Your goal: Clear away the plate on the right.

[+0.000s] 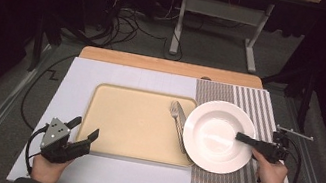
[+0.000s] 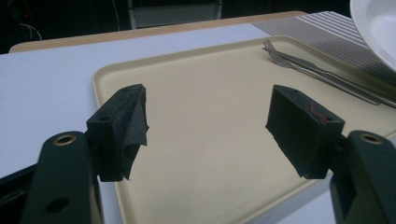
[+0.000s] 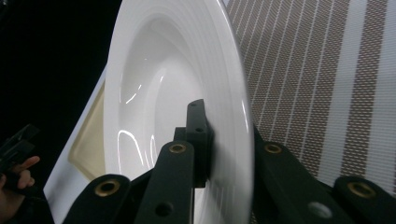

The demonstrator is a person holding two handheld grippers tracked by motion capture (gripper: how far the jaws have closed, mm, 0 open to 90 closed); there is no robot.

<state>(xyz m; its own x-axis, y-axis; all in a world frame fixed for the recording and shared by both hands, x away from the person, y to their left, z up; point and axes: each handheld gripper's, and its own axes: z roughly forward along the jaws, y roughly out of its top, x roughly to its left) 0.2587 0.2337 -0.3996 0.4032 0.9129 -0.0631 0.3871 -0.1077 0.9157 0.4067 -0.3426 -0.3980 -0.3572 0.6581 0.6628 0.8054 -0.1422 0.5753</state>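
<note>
Already right claw pinches the white plate rim, lifted partway off tray; fork and knife remain; left claw spread, idle.

Lighting: the table top is evenly lit from above, while the surroundings beyond it are left in near darkness. Shadows: only soft, short ones are cast beside the white plate and the cutlery on the tray. Glare: bright streaks are seen inside the plate's bowl in the right gripper view, and a faint sheen at its centre in the high view. Focus: the near rim of the plate is blurred in the right gripper view; the jaws nearest the lens are softened in the left gripper view. Distortion: straight table edges far from the plate are slightly bowed in the high view. Grain is noted in dark areas.
</note>
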